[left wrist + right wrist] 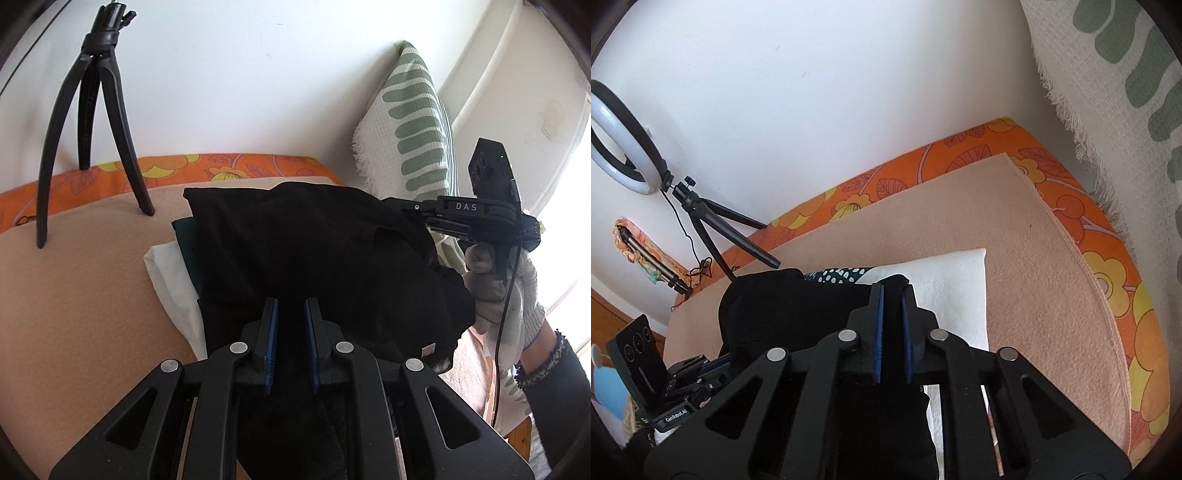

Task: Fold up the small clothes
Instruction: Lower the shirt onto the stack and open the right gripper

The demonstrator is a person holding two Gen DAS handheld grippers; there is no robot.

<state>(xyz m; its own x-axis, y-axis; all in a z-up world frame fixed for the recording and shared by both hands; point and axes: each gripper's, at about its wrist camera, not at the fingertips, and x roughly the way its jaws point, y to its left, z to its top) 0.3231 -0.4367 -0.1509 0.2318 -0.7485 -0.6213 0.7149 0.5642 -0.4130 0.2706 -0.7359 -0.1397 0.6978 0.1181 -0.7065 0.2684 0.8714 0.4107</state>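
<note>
Between the left gripper's (290,317) blue ribbed pads runs a fold of the black garment (314,243); the fingers stand close together and pinch that cloth, which passes back under the gripper's body. Ahead of these fingers the garment spreads as a soft, matte, rumpled heap, one flat corner reaching toward the far wall, a rounded seam line curving across its middle and a small pale tag near its right hem. It lies on top of a dark teal cloth (186,236) and a white textured cloth (170,280), both peeking out to the left of the fingers, all resting on a beige felt-like blanket (81,295). Beyond that shows an orange floral sheet (236,166).

To the right of the left fingers, a gloved hand (502,291) in grey knit holds the right gripper (892,325), whose tip meets the garment's far right edge. Seen along its own fingers, the pads are drawn nearly together with black cloth between them, gripping it. Just past those fingertips lie the white cloth and a strip of dotted teal fabric.

Far left of the left fingers stands a black tripod (88,122) with slim curved legs; to the right leans a waffle-weave cushion (410,122) with green leaf shapes and a frayed fringe.
</note>
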